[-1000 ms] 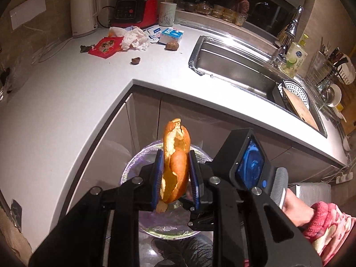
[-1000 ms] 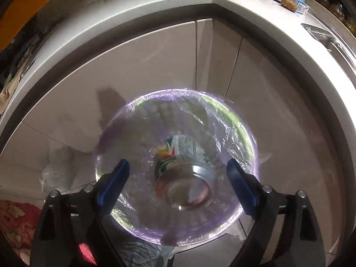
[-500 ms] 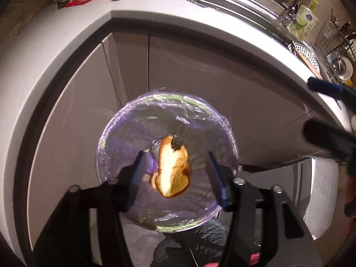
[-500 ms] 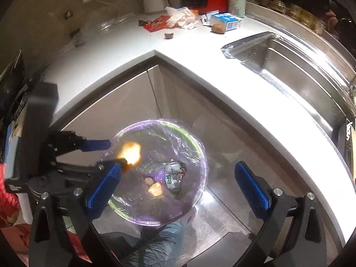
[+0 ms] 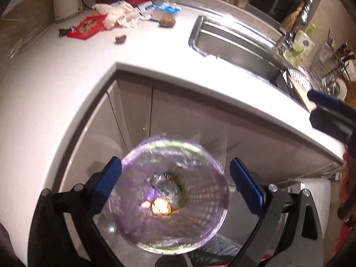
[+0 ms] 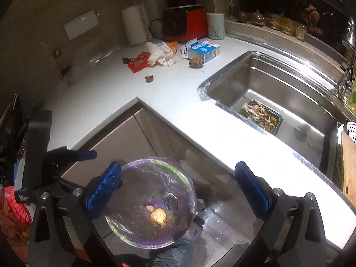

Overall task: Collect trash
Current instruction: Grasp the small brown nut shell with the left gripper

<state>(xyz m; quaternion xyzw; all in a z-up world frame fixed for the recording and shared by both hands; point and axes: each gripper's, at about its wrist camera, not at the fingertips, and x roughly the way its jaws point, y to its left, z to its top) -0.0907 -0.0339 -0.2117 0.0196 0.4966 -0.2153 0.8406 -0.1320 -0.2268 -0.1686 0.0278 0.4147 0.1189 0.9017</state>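
Kitchen corner: worktop, appliances and sink

A white L-shaped countertop runs over grey cabinet doors. At its back corner a white electric kettle stands just beside a red-and-black blender base, with a pale ceramic cup to the right of that. A white switch plate sits on the wall. The stainless sink is set into the right run; a small rectangular tray of food scraps lies in its basin. A wooden cutting board leans at the far right edge, and glass jars line the window ledge.
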